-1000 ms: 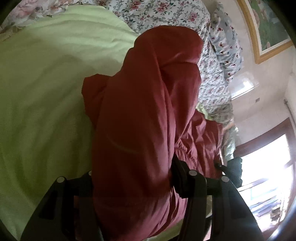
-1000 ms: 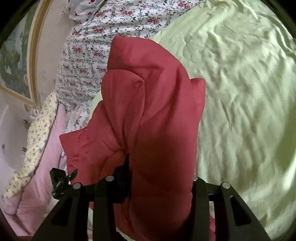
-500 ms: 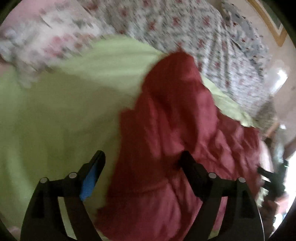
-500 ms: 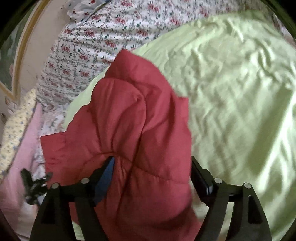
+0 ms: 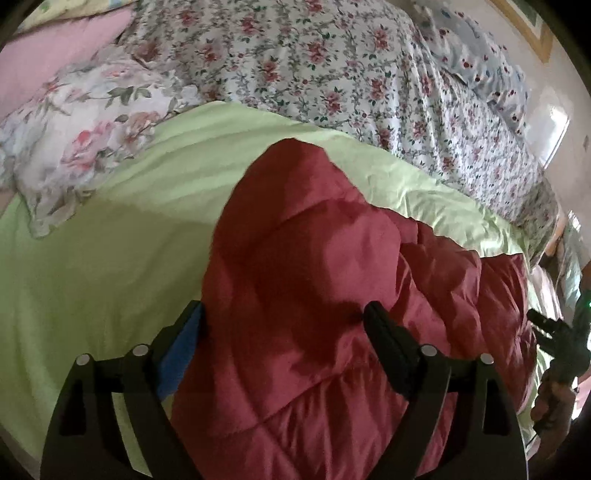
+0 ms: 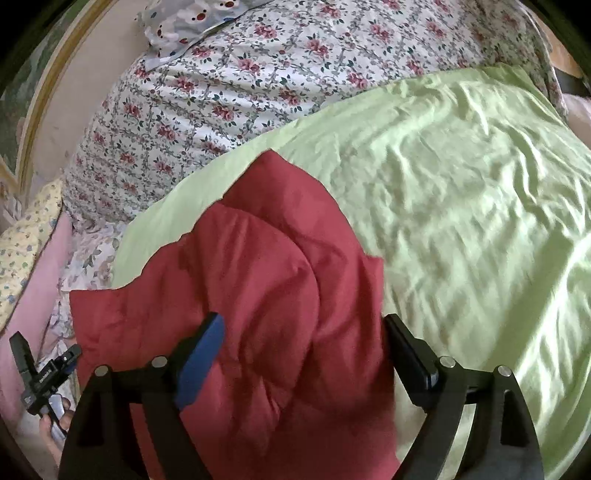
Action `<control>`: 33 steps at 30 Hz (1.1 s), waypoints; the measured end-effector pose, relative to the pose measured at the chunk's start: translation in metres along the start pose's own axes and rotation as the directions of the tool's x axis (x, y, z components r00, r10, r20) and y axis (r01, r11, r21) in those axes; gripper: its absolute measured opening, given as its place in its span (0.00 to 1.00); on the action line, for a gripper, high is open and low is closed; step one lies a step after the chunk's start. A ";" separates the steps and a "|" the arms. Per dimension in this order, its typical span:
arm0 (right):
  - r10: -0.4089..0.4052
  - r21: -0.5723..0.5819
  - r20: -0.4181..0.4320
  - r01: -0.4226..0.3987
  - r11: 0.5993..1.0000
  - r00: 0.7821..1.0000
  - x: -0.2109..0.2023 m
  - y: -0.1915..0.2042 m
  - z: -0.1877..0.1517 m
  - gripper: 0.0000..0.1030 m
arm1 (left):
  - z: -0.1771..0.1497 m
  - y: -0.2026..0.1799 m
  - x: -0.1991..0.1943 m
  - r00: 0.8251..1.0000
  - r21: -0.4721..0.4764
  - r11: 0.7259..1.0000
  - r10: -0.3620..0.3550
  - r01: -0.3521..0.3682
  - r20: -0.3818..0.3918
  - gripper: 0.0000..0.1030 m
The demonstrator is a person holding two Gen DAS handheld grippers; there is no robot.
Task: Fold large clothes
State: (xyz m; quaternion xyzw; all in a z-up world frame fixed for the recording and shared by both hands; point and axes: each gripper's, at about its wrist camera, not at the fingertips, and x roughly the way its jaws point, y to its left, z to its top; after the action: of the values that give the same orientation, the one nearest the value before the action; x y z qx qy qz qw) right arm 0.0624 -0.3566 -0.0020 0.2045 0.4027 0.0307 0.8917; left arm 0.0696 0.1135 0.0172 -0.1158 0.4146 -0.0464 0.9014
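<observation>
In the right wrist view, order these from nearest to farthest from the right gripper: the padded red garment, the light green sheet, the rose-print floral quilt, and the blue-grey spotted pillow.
From the right gripper:
1. Padded red garment, directly between the open fingers.
2. Light green sheet, under the garment, spreading right.
3. Rose-print floral quilt, beyond the sheet's far edge.
4. Blue-grey spotted pillow, top left, against the wall.

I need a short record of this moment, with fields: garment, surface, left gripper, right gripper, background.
garment: red quilted jacket, bunched, lying on the sheet
surface: green sheet, wrinkled
left gripper: open, fingers on either side of the jacket
right gripper: open, fingers on either side of the jacket
background: floral quilt beyond the sheet; floral pillow at the left
</observation>
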 end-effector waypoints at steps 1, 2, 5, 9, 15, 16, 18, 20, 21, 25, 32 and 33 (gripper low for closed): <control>-0.005 -0.007 0.000 0.005 1.000 1.000 0.003 0.002 0.004 0.90 | 0.002 -0.001 0.004 1.000 0.007 1.000 -0.005 0.005 -0.009 0.85; -0.008 -0.011 -0.001 0.008 1.000 1.000 0.008 0.003 0.008 0.90 | 0.004 -0.004 0.010 1.000 0.016 1.000 -0.003 0.003 -0.018 0.85; -0.012 -0.012 -0.012 0.012 1.000 1.000 0.020 0.005 0.016 0.90 | 0.005 -0.010 0.020 1.000 0.046 0.999 0.013 -0.012 -0.011 0.82; -0.030 -0.072 -0.003 0.029 0.997 1.000 0.029 0.014 0.021 0.72 | 0.001 -0.008 0.028 1.000 0.058 0.998 0.006 -0.005 -0.031 0.48; -0.042 -0.126 0.042 0.047 0.991 0.998 0.016 0.027 0.017 0.19 | 0.004 -0.001 0.018 0.999 0.032 0.998 -0.045 0.045 -0.007 0.21; -0.032 -0.126 0.060 0.039 0.991 0.998 0.012 0.028 0.018 0.17 | 0.007 -0.001 0.017 0.999 0.024 0.998 -0.053 0.053 -0.002 0.20; -0.003 -0.109 0.096 0.014 0.994 0.995 0.002 0.028 0.023 0.16 | 0.015 0.000 0.016 0.997 0.007 0.997 -0.075 0.075 0.005 0.19; 0.021 -0.088 0.130 -0.010 0.996 0.991 -0.005 0.028 0.032 0.16 | 0.024 -0.002 0.018 0.996 0.001 0.996 -0.084 0.084 0.012 0.18; 0.023 -0.082 0.139 -0.012 0.997 0.990 -0.005 0.029 0.037 0.16 | 0.029 -0.004 0.020 0.996 0.001 0.996 -0.084 0.084 0.022 0.18; 0.012 -0.050 0.162 -0.004 0.999 0.987 0.006 0.027 0.055 0.16 | 0.048 -0.003 0.039 0.995 -0.036 0.995 -0.093 0.094 0.030 0.17; -0.035 -0.028 0.124 0.039 0.999 0.992 0.042 0.016 0.064 0.16 | 0.053 0.001 0.083 0.998 -0.060 0.997 -0.051 0.050 -0.027 0.17; -0.038 -0.026 0.116 0.041 0.999 0.993 0.047 0.014 0.063 0.16 | 0.053 0.002 0.087 0.998 -0.061 0.997 -0.051 0.049 -0.032 0.18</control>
State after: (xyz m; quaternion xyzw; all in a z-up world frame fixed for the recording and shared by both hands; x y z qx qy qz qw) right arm 0.1416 -0.3552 0.0078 0.1854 0.3541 0.0069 0.9166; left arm 0.1669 0.1086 -0.0138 -0.1525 0.4279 -0.0585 0.8889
